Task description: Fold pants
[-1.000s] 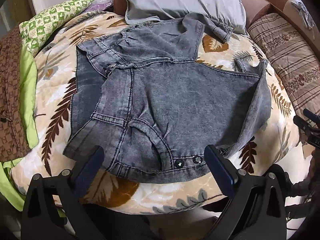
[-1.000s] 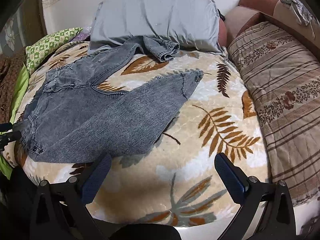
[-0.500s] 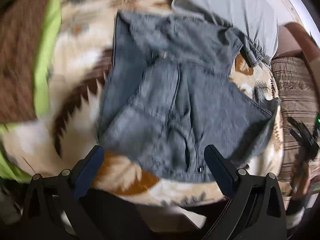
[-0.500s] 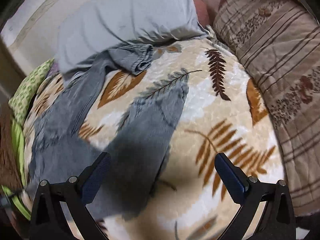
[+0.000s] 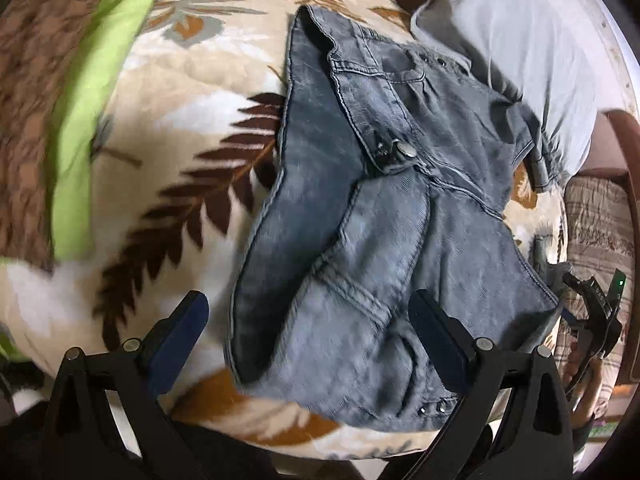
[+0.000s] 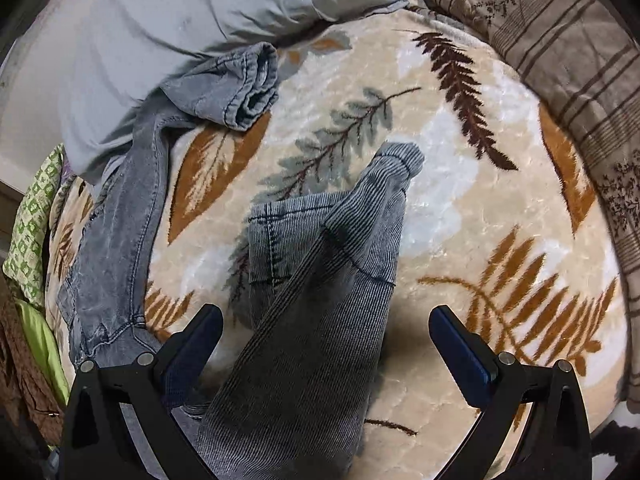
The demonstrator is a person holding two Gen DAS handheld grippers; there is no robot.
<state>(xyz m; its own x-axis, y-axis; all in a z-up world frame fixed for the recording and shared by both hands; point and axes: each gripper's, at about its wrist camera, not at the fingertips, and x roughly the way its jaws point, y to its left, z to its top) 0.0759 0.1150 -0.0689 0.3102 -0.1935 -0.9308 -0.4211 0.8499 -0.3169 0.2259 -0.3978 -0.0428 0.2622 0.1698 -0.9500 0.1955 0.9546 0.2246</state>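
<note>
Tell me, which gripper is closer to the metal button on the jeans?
Left. The left gripper hovers open over the waist end, with the button just ahead. The right gripper is open over a trouser leg.

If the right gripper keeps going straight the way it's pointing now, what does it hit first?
Most likely the near pant leg of the grey jeans, which lies between the open fingers of the right gripper and runs ahead of it. Beyond its cuff is bare leaf-print blanket. Depth is hard to judge here.

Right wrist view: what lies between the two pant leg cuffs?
Only bare leaf-print blanket separates the bunched cuff by the pillow from the nearer cuff; right wrist view.
</note>
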